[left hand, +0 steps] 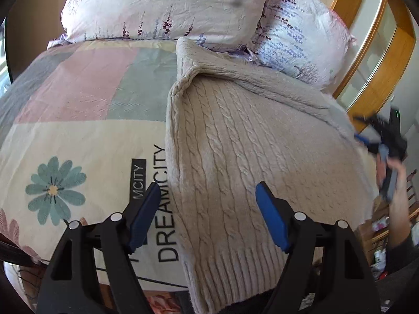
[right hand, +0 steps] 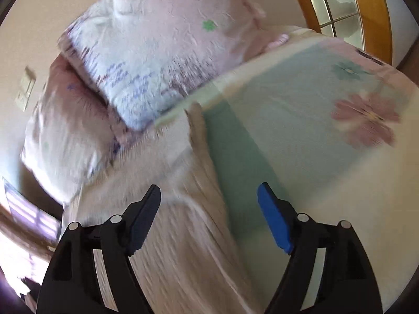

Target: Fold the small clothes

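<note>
Beige sweater (left hand: 235, 157) on floral quilt (left hand: 78, 130) — pillows (left hand: 167, 5) behind, perhaps two.

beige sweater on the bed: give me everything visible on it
The beige sweater is a thick cable-knit with a ribbed hem toward the left camera. It lies flat on the patterned bedspread, its left side folded inward to a straight edge, with a fold across the top. Its far end meets the pillows. The left gripper hangs open above it without touching; the right gripper, also open, holds nothing. The right view is blurred.
</note>
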The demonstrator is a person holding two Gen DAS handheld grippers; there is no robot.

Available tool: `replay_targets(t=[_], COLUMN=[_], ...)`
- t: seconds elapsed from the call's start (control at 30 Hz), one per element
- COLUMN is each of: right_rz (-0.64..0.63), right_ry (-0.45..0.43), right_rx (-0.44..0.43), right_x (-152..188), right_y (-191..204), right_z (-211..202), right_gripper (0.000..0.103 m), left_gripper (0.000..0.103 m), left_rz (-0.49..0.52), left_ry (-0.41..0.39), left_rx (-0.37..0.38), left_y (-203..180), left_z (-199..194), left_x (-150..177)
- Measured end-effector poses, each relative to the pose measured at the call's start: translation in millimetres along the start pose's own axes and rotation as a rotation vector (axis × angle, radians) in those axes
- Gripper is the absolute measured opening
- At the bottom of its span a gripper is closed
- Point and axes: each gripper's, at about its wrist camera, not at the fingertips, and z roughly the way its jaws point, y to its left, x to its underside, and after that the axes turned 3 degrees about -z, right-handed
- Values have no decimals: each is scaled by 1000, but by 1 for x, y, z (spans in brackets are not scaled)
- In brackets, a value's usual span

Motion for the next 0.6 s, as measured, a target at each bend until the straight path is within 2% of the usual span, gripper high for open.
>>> replay_targets(t=[0.03, 0.07, 0.13, 0.17, 0.23, 0.3, 0.33, 0.4, 0.47, 0.5, 0.6], right_rz=[2, 14, 39, 47, 58, 91, 87, 71, 59, 59, 73], right_ry=[25, 75, 177, 186, 230, 337, 352, 398, 383, 348, 252], right_rx=[-22, -51, -108, -145, -226, -373, -397, -445, -511, -560, -669], right_x=[8, 23, 45, 55, 72, 96, 102, 112, 115, 108, 79], right_y=[-9, -22, -34, -37, -36, -34, -31, -26, -20, -15, 0], right_z=[-10, -20, -28, -33, -46, -47, -47, -46, -48, -49, -52], right_gripper=[77, 71, 61, 58, 51, 43, 40, 12, 9, 9, 9], left_gripper=[72, 70, 59, 55, 42, 34, 29, 24, 19, 12, 10], left_rz=[-12, -29, -65, -79, -118, -150, -170, -184, -170, -162, -143], left_ry=[-5, -6, -4, 0, 12, 19, 28, 36, 34, 31, 19], left_rx=[29, 61, 115, 135, 180, 212, 232, 246, 229, 221, 235], left_y=[1, 3, 5, 6, 7, 6, 6, 3, -1, -3, -6], left_z=[-3, -5, -9, -10, -12, -14, -14, -14, -13, -13, -14], left_x=[2, 5, 12, 15, 23, 26, 30, 33, 32, 29, 13])
